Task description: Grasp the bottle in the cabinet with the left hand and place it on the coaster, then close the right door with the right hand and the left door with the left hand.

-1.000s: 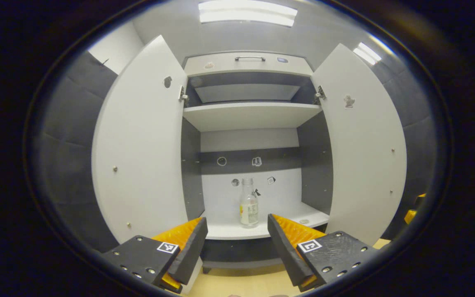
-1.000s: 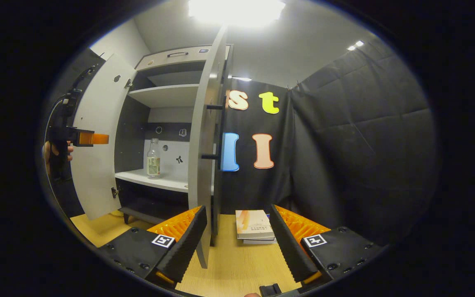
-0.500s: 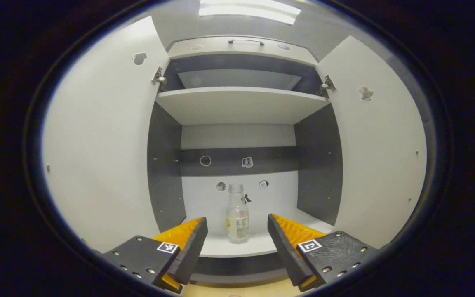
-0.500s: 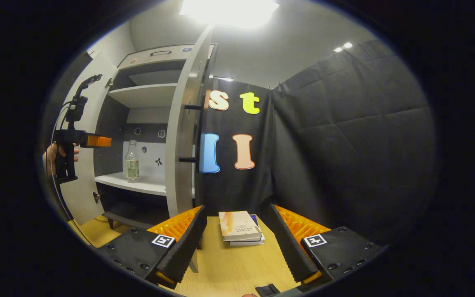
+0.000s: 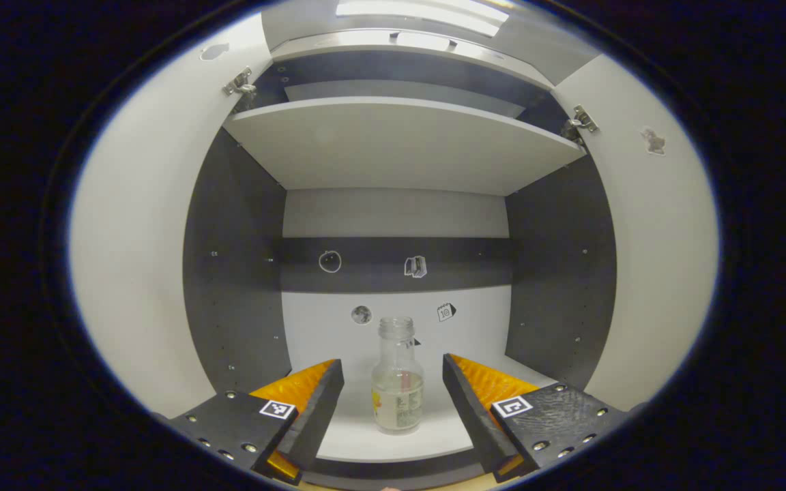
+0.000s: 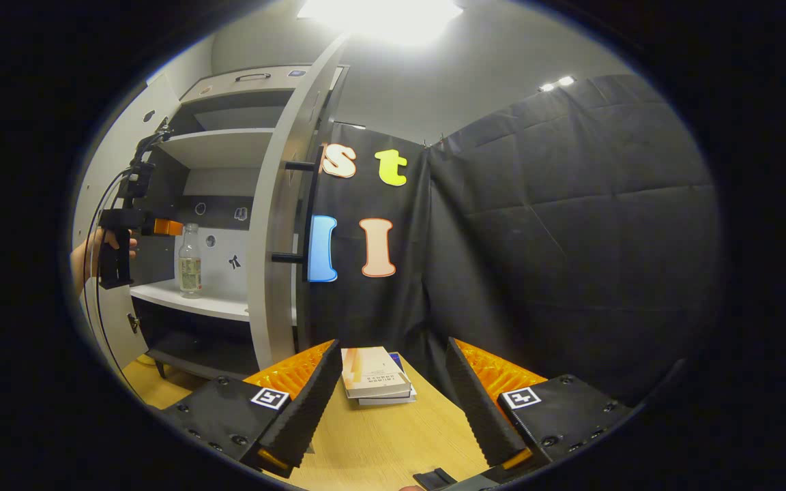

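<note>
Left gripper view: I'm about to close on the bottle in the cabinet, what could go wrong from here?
1. The bottle stands upright on the lower shelf, untouched between the open fingers of the left claw; an off-centre finger might tip it.
2. Both doors stand open; the right door hangs near the exit path.

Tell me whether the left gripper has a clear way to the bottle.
Probably yes. The left gripper is open and lined up with the bottle, which stands upright on the shelf between both open doors, with nothing in front of it.
</note>
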{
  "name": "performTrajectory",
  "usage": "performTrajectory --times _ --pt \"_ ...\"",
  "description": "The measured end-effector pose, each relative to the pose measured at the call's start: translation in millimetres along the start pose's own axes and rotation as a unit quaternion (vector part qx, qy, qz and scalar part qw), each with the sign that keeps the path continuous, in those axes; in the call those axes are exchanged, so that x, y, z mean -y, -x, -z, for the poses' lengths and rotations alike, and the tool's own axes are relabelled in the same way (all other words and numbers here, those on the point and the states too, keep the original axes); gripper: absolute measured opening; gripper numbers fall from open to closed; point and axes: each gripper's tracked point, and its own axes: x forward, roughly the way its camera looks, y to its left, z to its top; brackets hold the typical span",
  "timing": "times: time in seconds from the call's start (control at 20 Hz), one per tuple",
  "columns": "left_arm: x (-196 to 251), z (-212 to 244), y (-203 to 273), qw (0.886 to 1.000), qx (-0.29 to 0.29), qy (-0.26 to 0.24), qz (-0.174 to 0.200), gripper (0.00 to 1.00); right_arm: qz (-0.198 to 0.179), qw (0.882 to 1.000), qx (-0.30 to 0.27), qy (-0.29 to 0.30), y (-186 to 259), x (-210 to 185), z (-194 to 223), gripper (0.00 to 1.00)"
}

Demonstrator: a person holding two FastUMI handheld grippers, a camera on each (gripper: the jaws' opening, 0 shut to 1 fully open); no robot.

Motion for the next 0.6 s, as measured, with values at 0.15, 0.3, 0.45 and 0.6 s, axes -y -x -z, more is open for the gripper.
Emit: performTrajectory --times 0.15,0.3,0.45,0.6 --pt "-1.3 7.5 -29.9 1.0 -0.006 0.002 0.005 0.89 0.016 1.0 -0.005 -0.002 -4.8 -1.9 2.8 0.94" --pt "-2.2 18.1 -53.6 1.0 -0.018 0.001 0.009 0.89 0.034 0.999 -0.008 -0.005 -4.4 0.6 6.3 0.97" --pt "-3.6 23.0 -69.0 1.0 -0.021 -0.005 0.007 0.89 0.046 0.999 -0.019 -0.009 -5.6 2.8 14.3 0.97" --pt "-5.0 26.5 -78.8 1.0 -0.023 -0.01 0.002 0.88 0.049 0.999 -0.021 -0.01 -4.8 0.3 17.8 0.97"
